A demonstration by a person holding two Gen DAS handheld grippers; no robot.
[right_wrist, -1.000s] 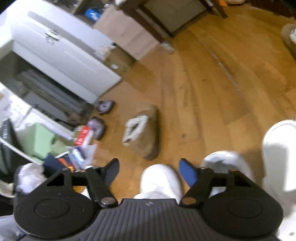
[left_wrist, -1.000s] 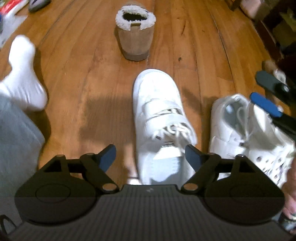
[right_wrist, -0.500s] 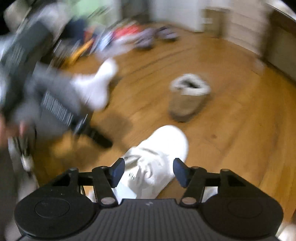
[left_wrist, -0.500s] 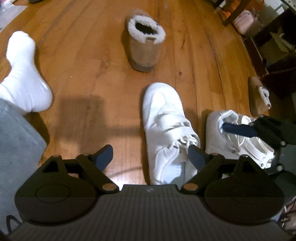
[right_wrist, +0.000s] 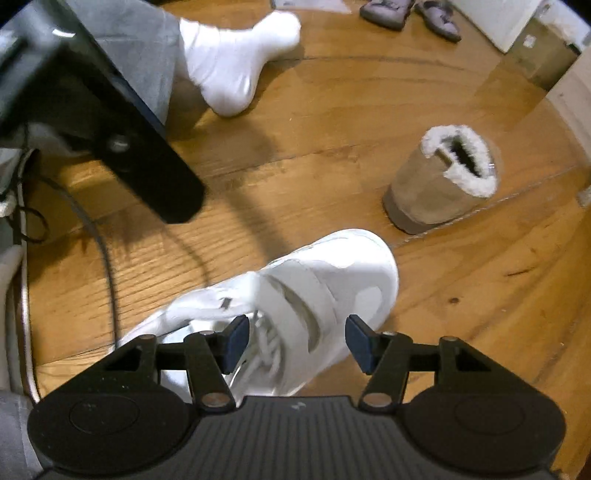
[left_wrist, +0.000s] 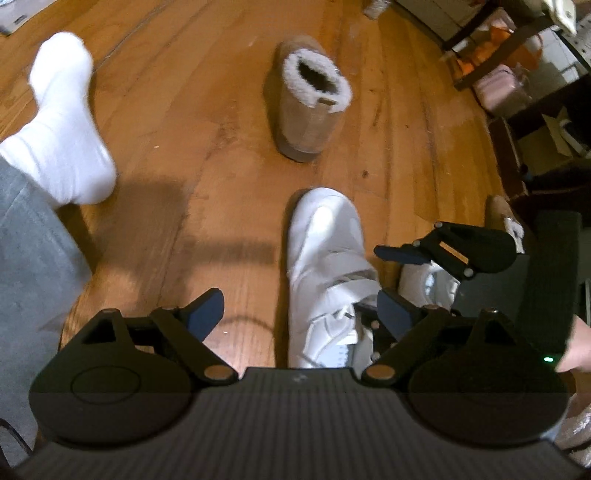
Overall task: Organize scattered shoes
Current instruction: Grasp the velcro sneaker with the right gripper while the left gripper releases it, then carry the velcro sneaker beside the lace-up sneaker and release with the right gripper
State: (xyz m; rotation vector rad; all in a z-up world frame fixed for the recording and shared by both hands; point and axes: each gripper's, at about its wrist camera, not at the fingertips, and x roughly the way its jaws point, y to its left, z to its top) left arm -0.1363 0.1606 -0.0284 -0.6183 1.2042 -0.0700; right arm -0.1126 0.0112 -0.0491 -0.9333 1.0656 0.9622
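A white strap sneaker (left_wrist: 325, 273) lies on the wood floor, toe pointing away; it also shows in the right wrist view (right_wrist: 295, 295). My left gripper (left_wrist: 301, 314) is open and hovers above its heel end. My right gripper (right_wrist: 297, 341) is open, its jaws on either side of the sneaker's laces. In the left wrist view the right gripper (left_wrist: 391, 280) reaches in from the right, over a second white sneaker (left_wrist: 428, 280) that it mostly hides. A tan fleece-lined boot (left_wrist: 310, 110) stands farther away; it also shows in the right wrist view (right_wrist: 443, 184).
A person's white-socked foot (left_wrist: 62, 133) and grey trouser leg rest on the floor at left. Another tan slipper (left_wrist: 506, 218) lies at right by dark furniture (left_wrist: 535, 110). Two grey shoes (right_wrist: 410, 14) lie at the far edge. A cable (right_wrist: 107, 266) runs across the floor.
My right gripper has swung round and come down over the white sneaker's laces. My left gripper has pulled back and turned slightly, so the boot and sneaker sit farther off.
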